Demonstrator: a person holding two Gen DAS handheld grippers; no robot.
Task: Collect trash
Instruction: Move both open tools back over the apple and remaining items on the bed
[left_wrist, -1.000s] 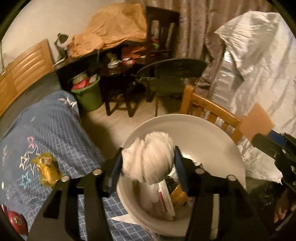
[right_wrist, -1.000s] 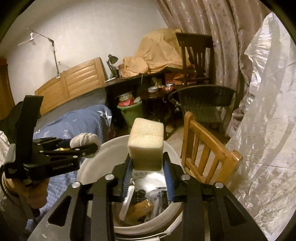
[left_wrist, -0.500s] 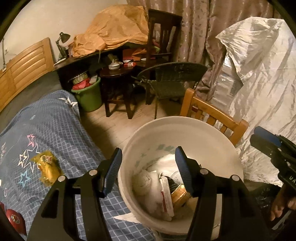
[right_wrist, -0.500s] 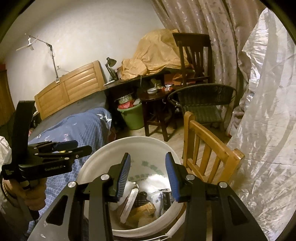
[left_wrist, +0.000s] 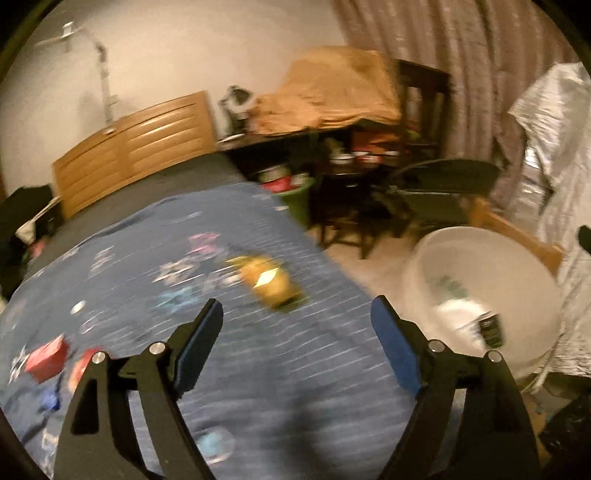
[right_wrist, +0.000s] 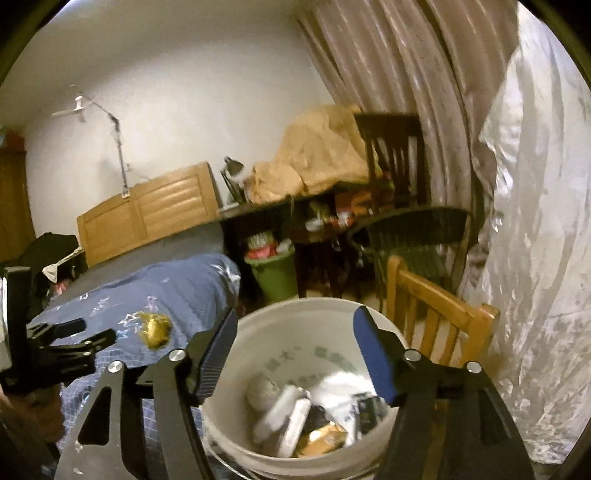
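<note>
Here, blue bedspread holds yellow wrapper; white bucket beside; both hand-held grippers spread, empty.

The left wrist view looks low across the blue bedspread, white bucket at its right. The right wrist view looks down into that bucket from close above; the 2 views share bedspread and bucket.

Left gripper: matte black angular arms with triangular cut-outs — silver round screws at the joints, at 7 and 5 o'clock in the left wrist view. Its fingers carry blue pads. Right gripper is built alike — black arms, silver screws, blue-faced fingers, the left pad ribbed.
</note>
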